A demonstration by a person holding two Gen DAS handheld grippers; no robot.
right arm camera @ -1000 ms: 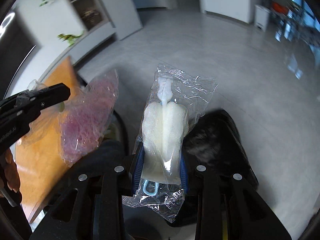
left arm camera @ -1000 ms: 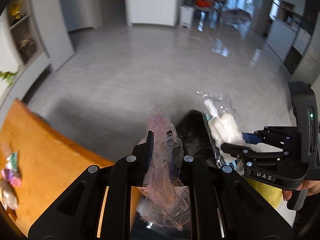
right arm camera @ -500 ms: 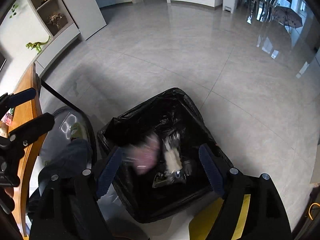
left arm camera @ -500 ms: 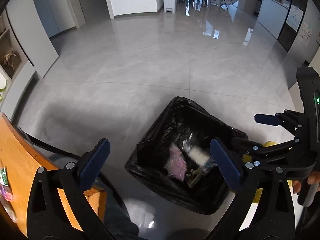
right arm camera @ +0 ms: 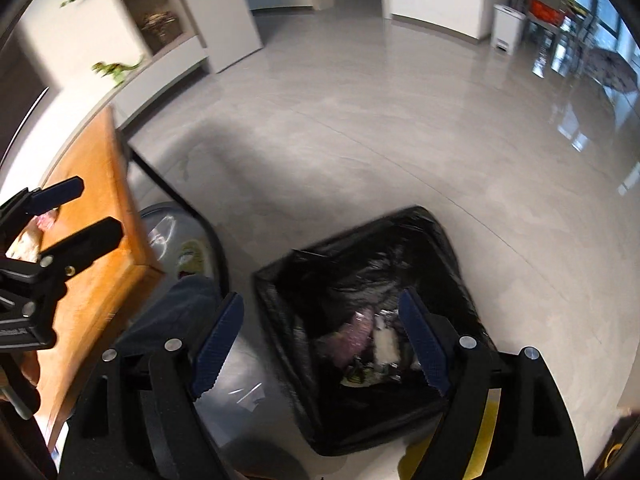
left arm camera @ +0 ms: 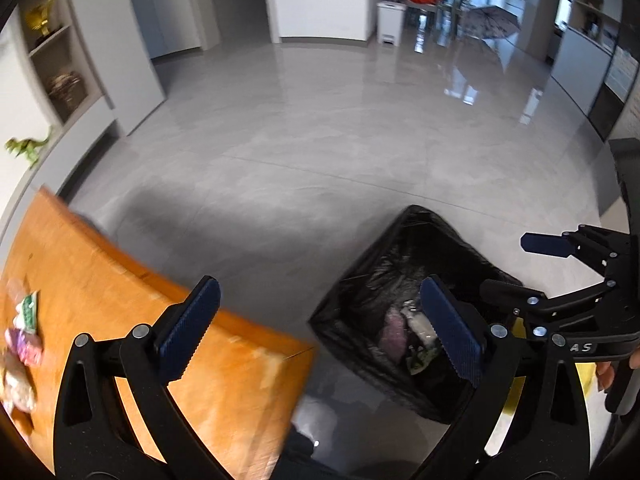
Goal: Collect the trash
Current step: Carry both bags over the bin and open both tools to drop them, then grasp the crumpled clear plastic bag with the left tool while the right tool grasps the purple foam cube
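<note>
A bin with a black liner (left arm camera: 412, 240) stands on the grey floor; it also shows in the right wrist view (right arm camera: 360, 256). Inside lie a pink plastic wrapper (left arm camera: 390, 330) (right arm camera: 356, 334) and a white packet (right arm camera: 386, 346). My left gripper (left arm camera: 316, 334) is open and empty, above the corner of the orange table (left arm camera: 100, 280). My right gripper (right arm camera: 318, 346) is open and empty over the bin; it appears at the right of the left wrist view (left arm camera: 520, 264). More wrappers (left arm camera: 22, 340) lie on the table at far left.
The table's edge (right arm camera: 120, 200) runs left of the bin. A round stool (right arm camera: 180, 240) sits beside the table. Shelves with a green toy dinosaur (left arm camera: 26, 146) line the left wall. A white pedal bin (left arm camera: 390, 22) and chairs stand far back.
Both grippers opened and dropped the pink wrapper and the white packet into the bin. Since then both have swung left, bringing the table into view.
</note>
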